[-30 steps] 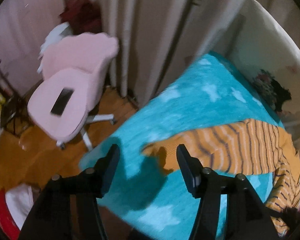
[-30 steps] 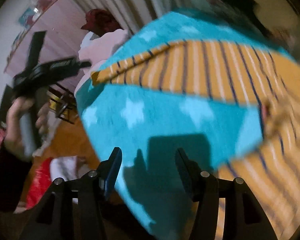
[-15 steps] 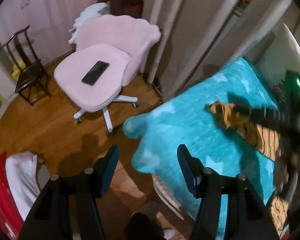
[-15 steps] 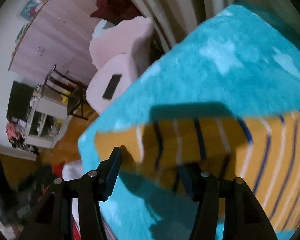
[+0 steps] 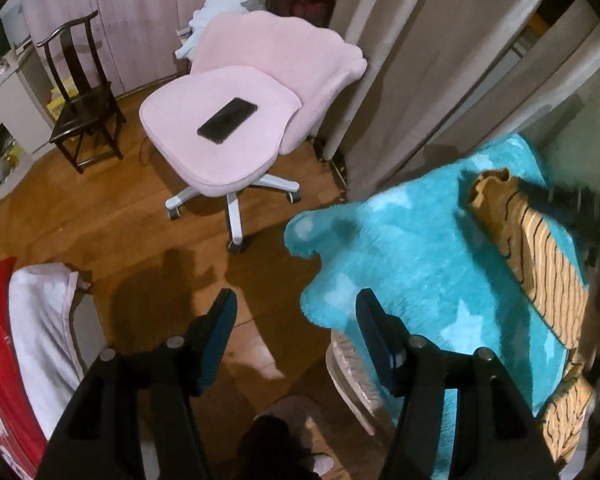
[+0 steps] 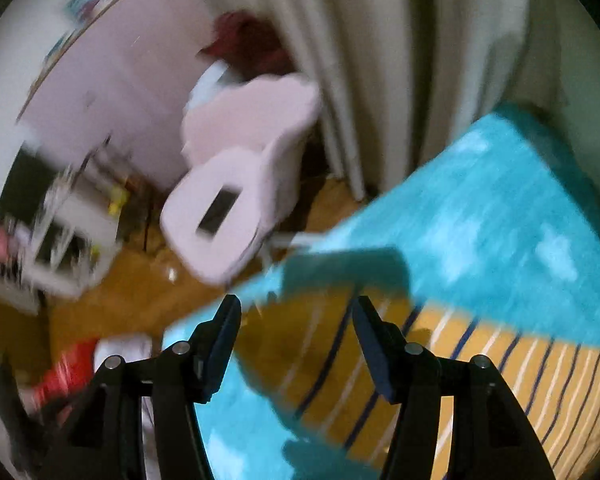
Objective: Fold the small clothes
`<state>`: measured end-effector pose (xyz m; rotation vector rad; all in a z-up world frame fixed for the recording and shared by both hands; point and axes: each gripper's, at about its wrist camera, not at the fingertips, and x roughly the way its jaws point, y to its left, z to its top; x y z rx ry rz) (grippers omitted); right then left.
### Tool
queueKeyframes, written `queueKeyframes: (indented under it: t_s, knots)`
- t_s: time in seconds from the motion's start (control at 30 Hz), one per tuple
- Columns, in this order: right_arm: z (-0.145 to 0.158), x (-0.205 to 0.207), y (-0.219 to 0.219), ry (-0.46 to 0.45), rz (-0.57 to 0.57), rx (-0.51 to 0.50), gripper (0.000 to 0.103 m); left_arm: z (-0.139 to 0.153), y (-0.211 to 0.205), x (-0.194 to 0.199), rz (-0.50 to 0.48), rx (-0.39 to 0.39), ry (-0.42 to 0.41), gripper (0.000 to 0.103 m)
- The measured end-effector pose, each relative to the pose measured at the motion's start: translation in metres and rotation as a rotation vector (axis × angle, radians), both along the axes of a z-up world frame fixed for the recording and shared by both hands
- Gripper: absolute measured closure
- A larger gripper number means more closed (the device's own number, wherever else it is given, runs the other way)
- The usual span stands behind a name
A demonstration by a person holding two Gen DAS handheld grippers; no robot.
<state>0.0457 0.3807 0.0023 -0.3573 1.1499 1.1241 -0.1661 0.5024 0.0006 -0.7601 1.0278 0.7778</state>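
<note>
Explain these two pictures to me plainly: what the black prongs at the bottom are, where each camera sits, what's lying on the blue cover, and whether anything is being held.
There is no robot here. A person holds a two-fingered grasping tool in each hand, and a wide-angle camera on each tool looks out along its fingers.

One picture comes from the left tool. Its fingers stand apart over the wooden floor with nothing between them.

The other, blurred picture comes from the right tool. Its jaws have just been opening and stand apart above the end of an orange striped garment, without pinching it.

The garment lies on a turquoise fluffy blanket with pale stars. Beyond it stands a pink swivel chair with a dark phone on its seat.
</note>
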Motion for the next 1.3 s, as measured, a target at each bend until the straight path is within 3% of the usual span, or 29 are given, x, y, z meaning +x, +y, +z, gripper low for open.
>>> queueKeyframes:
  t_s: [0.13, 0.23, 0.27, 0.3, 0.37, 0.43, 0.67, 0.83, 1.0, 1.17, 1.3]
  knots:
    - [-0.036, -0.058, 0.002, -0.159, 0.130, -0.129, 0.040, -0.005, -0.007, 0.004, -0.015, -0.014, 0.011, 0.042]
    - [-0.045, -0.069, 0.012, -0.282, 0.119, -0.157, 0.041, -0.001, -0.014, 0.005, -0.026, -0.006, 0.001, 0.042]
    - [-0.046, -0.067, 0.014, -0.289, 0.109, -0.159, 0.051, -0.001, -0.016, 0.004, -0.029, -0.009, -0.004, 0.042]
    - [-0.045, -0.064, 0.015, -0.293, 0.089, -0.157, 0.072, 0.000, -0.019, 0.004, -0.031, -0.012, -0.007, 0.042]
    - [-0.039, -0.053, 0.015, -0.271, 0.044, -0.157, 0.093, 0.003, -0.024, 0.004, -0.042, -0.010, -0.015, 0.042]
    - [-0.026, -0.039, 0.001, -0.199, -0.020, -0.108, 0.094, 0.006, -0.028, 0.004, -0.048, -0.002, -0.022, 0.042]
    - [0.033, -0.017, -0.062, -0.111, -0.212, 0.062, 0.094, 0.029, -0.051, 0.019, -0.083, 0.033, -0.056, 0.042]
    - [0.071, 0.010, -0.161, -0.059, -0.390, 0.174, 0.094, 0.050, -0.098, 0.045, -0.176, 0.064, -0.074, 0.042]
    - [0.082, 0.031, -0.289, -0.075, -0.582, 0.190, 0.094, 0.067, -0.161, 0.080, -0.318, 0.090, -0.114, 0.040]
    - [0.055, 0.055, -0.438, -0.055, -0.840, 0.146, 0.094, 0.064, -0.226, 0.110, -0.455, 0.094, -0.111, 0.038]
    - [0.012, 0.067, -0.549, 0.047, -1.051, 0.124, 0.094, 0.053, -0.271, 0.131, -0.547, 0.075, -0.086, 0.038]
